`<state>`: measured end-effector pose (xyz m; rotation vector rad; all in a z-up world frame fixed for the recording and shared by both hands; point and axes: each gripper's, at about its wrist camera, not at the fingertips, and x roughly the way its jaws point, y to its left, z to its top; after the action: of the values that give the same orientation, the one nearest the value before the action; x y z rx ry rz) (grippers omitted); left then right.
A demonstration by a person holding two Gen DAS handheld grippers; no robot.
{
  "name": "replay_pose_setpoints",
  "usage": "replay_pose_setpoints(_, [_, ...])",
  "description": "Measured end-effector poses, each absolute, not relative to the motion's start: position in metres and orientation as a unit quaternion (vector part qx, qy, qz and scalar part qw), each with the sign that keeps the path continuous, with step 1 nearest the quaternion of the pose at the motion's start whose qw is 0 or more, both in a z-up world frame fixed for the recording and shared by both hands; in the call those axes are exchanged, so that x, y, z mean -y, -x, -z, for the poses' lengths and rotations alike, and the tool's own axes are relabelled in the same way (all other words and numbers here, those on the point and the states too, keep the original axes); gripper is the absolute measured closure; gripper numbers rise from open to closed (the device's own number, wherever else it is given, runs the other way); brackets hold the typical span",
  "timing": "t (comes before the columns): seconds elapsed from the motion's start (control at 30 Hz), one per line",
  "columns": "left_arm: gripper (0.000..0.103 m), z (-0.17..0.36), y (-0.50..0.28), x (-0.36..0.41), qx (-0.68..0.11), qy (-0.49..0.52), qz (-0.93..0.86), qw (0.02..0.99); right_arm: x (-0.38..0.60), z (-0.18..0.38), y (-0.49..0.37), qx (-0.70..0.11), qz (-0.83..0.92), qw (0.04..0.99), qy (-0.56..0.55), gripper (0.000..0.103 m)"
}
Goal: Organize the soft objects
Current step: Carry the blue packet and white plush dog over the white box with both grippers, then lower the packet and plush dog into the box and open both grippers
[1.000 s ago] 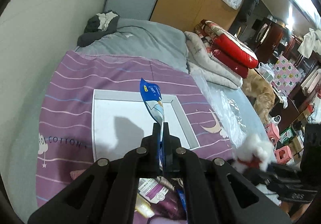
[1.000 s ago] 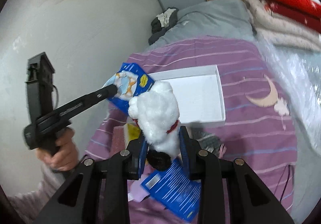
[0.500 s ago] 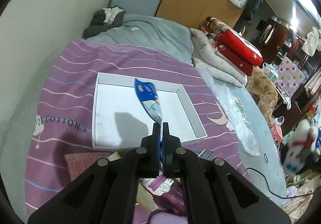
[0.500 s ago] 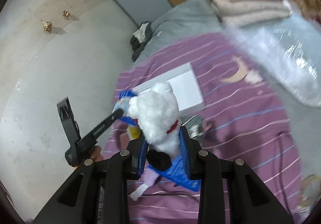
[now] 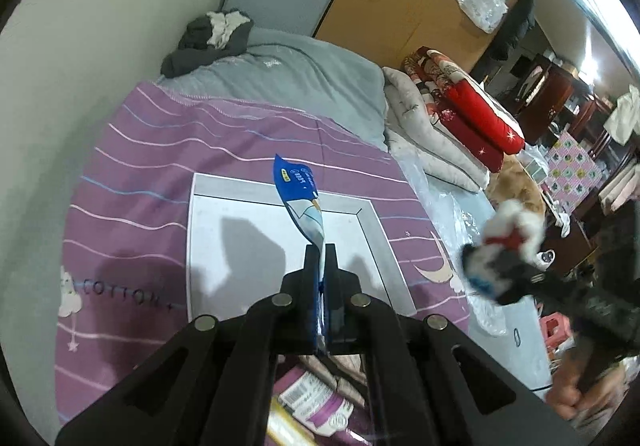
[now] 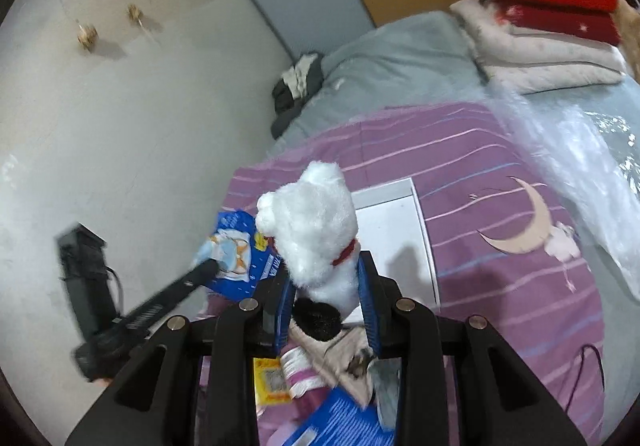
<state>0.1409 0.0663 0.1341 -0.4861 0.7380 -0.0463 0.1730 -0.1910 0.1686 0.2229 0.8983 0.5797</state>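
Observation:
My left gripper (image 5: 320, 250) is shut on a blue tissue pack (image 5: 302, 202) and holds it upright above the white tray (image 5: 196, 230) on the purple bedspread. From the right wrist view the pack (image 6: 236, 254) hangs at the left of the tray (image 6: 424, 242). My right gripper (image 6: 324, 278) is shut on a white plush toy with a red collar (image 6: 316, 226), held above the bed near the tray's near edge. The toy (image 5: 516, 226) shows at the right of the left wrist view, blurred.
Several packets and a blue booklet (image 6: 340, 418) lie on the bedspread below the grippers. Folded red and white blankets (image 5: 460, 118) lie at the far right, a dark clothes pile (image 5: 212, 38) by the wall, and a clear plastic sheet (image 6: 580, 150) to the right.
The right gripper with the plush toy has swung back toward the tray and nearer the left gripper. The left gripper has kept the blue pack over the tray, moving slightly closer.

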Motion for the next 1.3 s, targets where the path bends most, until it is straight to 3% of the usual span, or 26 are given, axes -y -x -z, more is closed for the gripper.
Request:
replay_pose_setpoints(0.4, [0.100,-0.075,-0.161,-0.078,-0.438,0.205,-0.046,0.874,0.161,-0.078,-0.216,-0.493,-0.260,0.828,-0.064,0.074])
replay_pose_setpoints(0.77, [0.100,-0.031,-0.168,-0.072,-0.525,0.123,-0.112,0.835,0.142,-0.046,-0.228,-0.522,-0.186,0.830,0.064,0.074])
replay_pose_setpoints(0.83, [0.097,-0.032,-0.165,-0.069,-0.521,0.122,-0.115,0.837,0.140,-0.042,-0.228,-0.524,-0.164,0.830,0.096,0.074])
replay_pose_setpoints(1.0, [0.068,-0.036,-0.155,-0.065,-0.520,0.151,-0.066,0.838,0.136,-0.031,-0.227,-0.526,-0.153,0.828,0.120,0.070])
replay_pose_setpoints(1.13, [0.053,-0.054,-0.140,-0.067,-0.494,0.135,-0.070,0.856,0.142,-0.033,-0.232,-0.533,-0.144,0.828,0.100,0.064])
replay_pose_setpoints(1.2, [0.050,-0.062,-0.138,-0.069,-0.482,0.131,-0.070,0.863,0.145,-0.035,-0.233,-0.542,-0.154,0.822,0.082,0.058])
replay_pose_setpoints(1.3, [0.050,-0.073,-0.133,-0.073,-0.469,0.128,-0.081,0.870,0.148,-0.046,-0.227,-0.530,-0.169,0.829,0.063,0.040])
